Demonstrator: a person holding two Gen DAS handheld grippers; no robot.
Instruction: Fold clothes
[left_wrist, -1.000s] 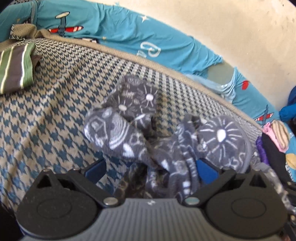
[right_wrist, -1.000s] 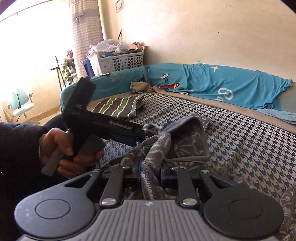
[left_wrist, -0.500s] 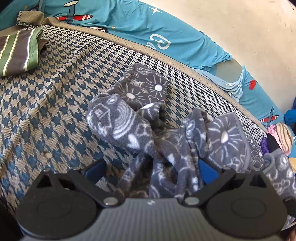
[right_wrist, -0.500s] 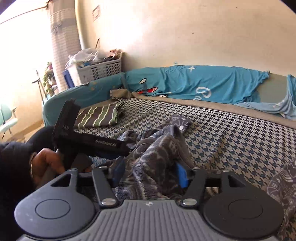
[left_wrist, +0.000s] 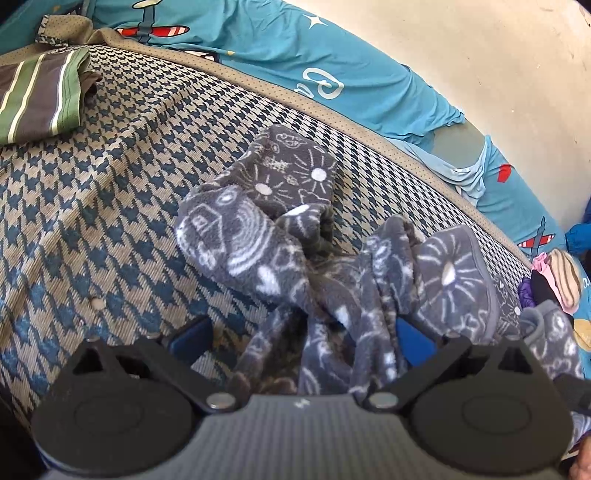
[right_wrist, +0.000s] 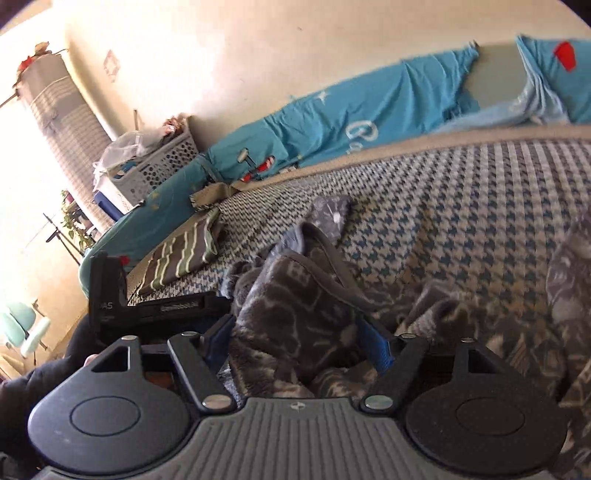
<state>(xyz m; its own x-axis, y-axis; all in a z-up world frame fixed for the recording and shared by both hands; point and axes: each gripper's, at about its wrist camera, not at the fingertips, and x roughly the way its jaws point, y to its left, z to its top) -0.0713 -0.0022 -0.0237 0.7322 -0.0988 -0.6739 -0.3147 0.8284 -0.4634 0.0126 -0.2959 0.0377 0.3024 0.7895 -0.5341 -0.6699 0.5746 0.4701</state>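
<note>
Right now the grey fleece garment lies bunched on the houndstooth bed cover, a rumpled heap with white sun-and-planet doodles, nowhere near flat.

Both tools are pushed into it from the near edge of the bed. The left gripper has its jaws standing wide, with blue pads well apart. A twisted rope of the fleece runs up between them, lying against the right-hand pad, while the other pad is clear over bare cover, so nothing is pinched there. The right gripper has its jaws opening at this moment; a thick fold of the same fleece sits between them, and the cloth looks slack rather than squeezed — a release, I judge, not a grip.

What the next move turns on is how the garment lies. Seen from the left wrist, it spreads away from the jaws and to both sides: one lobe reaches far-left toward the middle of the bed, another far-right toward a pile of other clothes. Its long axis therefore runs roughly crosswise to the jaws. In the right wrist view the left tool sits just beside the same bundle, so neither hand is clearly nearer.

A striped folded garment rests well apart at the far-left corner, beside the teal sheet.
</note>
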